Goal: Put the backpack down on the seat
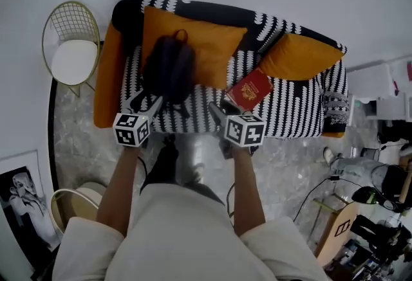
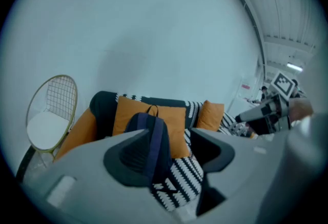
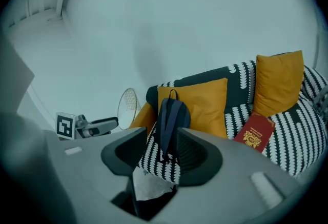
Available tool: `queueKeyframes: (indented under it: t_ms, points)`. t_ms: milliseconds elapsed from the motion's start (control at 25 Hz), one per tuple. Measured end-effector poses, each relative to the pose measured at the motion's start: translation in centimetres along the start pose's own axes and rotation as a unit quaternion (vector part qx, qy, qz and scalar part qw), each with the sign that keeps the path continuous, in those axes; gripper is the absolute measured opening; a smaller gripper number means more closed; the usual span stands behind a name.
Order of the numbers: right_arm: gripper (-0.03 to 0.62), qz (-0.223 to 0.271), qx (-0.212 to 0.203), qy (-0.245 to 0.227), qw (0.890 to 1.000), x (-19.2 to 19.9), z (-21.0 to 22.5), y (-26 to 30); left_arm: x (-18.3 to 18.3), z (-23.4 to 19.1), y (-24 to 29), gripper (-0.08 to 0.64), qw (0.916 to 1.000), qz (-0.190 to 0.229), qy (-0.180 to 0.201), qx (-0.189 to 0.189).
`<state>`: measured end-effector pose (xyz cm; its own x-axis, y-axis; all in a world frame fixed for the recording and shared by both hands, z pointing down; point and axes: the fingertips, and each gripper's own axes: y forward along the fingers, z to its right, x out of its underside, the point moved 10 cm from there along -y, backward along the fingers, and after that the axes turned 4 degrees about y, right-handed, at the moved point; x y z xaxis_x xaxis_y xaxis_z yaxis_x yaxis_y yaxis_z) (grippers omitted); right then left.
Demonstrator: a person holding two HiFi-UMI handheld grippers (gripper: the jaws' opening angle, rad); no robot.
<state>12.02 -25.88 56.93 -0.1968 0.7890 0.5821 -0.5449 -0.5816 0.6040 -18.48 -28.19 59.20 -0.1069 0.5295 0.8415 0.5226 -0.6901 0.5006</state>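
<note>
Both left claw (image 1: 145,105) and right claw (image 1: 224,110) parted, empty, short of the backpack (image 1: 168,71) on the sofa (image 1: 297,106)

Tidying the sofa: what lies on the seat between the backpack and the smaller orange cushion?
A red booklet lies there on the striped seat, shown in the head view.

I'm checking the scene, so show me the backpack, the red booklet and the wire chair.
backpack (image 1: 168,71), head view, middle of its body.
red booklet (image 1: 250,89), head view, cover centre.
wire chair (image 1: 74,60), head view, white seat pad.
</note>
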Motion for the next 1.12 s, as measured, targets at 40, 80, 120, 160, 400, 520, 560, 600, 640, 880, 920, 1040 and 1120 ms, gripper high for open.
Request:
queueKeyframes:
  t_ms: [40, 80, 120, 160, 400, 520, 560, 600, 640, 880, 920, 1040, 1120]
  points:
    - [0.184, -0.003, 0.000, -0.007, 1.000, 0.2, -0.5, -0.8, -0.2, 0.4, -1.0, 0.245, 0.9999, 0.010, -0.004, -0.003]
    - [0.183, -0.003, 0.000, -0.014, 1.000, 0.4, -1.0, -1.5, -0.4, 0.8, -2.0, 0.241, 0.9998, 0.019, -0.008, -0.005]
    - [0.181, -0.002, 0.001, -0.020, 1.000, 0.6, -1.5, -2.3, -0.7, 1.3, -3.1, 0.241, 0.9996, 0.027, -0.009, -0.007]
    - [0.179, 0.001, 0.001, -0.024, 1.000, 0.8, -2.0, -3.1, -1.0, 1.8, -4.1, 0.241, 0.9993, 0.035, -0.006, -0.009]
    - [0.167, 0.020, -0.003, -0.064, 0.998, 1.0, -4.3, -8.0, -3.2, 5.7, -10.2, 0.222, 0.9957, 0.092, -0.001, -0.004]
    - [0.155, 0.043, -0.004, -0.091, 0.995, 0.9, -5.7, -11.0, -4.1, 8.1, -13.2, 0.222, 0.9934, 0.110, 0.028, -0.019]
    - [0.150, 0.053, -0.006, -0.100, 0.994, 0.8, -6.2, -12.1, -4.3, 9.1, -14.1, 0.222, 0.9921, 0.115, 0.043, -0.025]
    - [0.147, 0.063, -0.009, -0.110, 0.992, 0.8, -6.8, -13.1, -4.6, 10.0, -15.1, 0.221, 0.9904, 0.122, 0.058, -0.031]
    - [0.143, 0.072, -0.013, -0.120, 0.990, 0.8, -7.4, -14.1, -4.9, 10.9, -16.0, 0.214, 0.9885, 0.128, 0.072, -0.036]
    - [0.108, 0.108, -0.037, -0.186, 0.976, 0.9, -10.7, -19.5, -7.4, 15.3, -20.7, 0.141, 0.9792, 0.161, 0.122, -0.019]
    - [0.100, 0.115, -0.038, -0.196, 0.973, 0.9, -11.3, -20.3, -7.8, 15.8, -21.5, 0.134, 0.9772, 0.169, 0.127, -0.018]
    - [0.083, 0.142, -0.040, -0.226, 0.963, 0.5, -13.0, -22.9, -9.2, 17.4, -24.2, 0.102, 0.9696, 0.195, 0.146, -0.025]
    - [0.069, 0.165, -0.040, -0.244, 0.955, 0.2, -14.1, -24.7, -10.3, 18.4, -26.0, 0.061, 0.9640, 0.212, 0.156, -0.034]
